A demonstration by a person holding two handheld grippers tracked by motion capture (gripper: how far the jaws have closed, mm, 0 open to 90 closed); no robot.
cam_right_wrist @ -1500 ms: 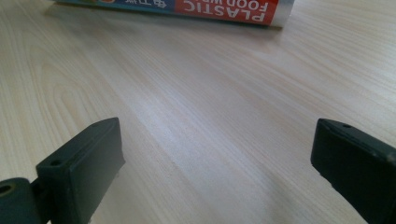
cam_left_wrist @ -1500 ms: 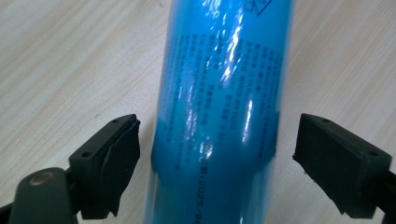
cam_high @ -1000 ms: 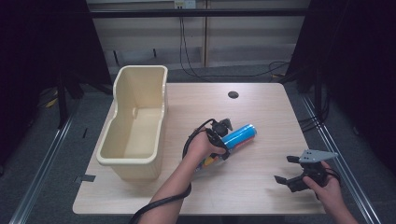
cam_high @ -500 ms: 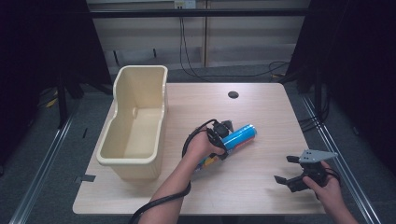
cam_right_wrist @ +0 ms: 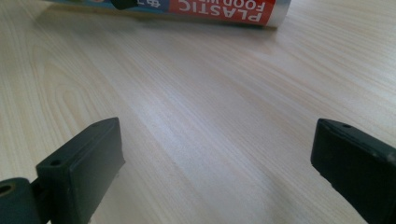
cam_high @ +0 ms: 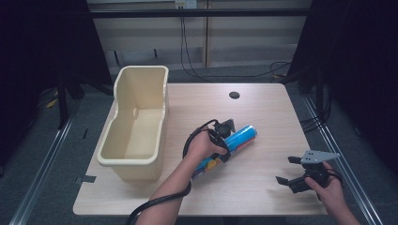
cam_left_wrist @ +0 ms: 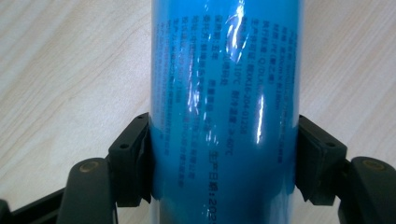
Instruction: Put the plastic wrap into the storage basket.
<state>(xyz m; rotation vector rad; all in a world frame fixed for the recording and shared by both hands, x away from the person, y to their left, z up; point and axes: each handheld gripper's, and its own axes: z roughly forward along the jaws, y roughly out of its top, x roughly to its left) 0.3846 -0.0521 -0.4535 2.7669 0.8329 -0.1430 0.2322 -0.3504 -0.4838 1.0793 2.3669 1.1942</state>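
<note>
Blue and glossy, the roll of plastic food wrap (cam_left_wrist: 224, 112) lies on its side on the wooden table (cam_high: 263, 117), right of the cream bin (cam_high: 136, 126). Your left gripper (cam_high: 224, 136) has just been closing, and its pads now press both flanks of the tube. Expect it to be light and stiff, but the shiny film looks slippery, so grip near mid-length and squeeze firmly without crushing it. Your right gripper (cam_high: 296, 172) sits well apart, jaws spread and holding nothing.
</note>
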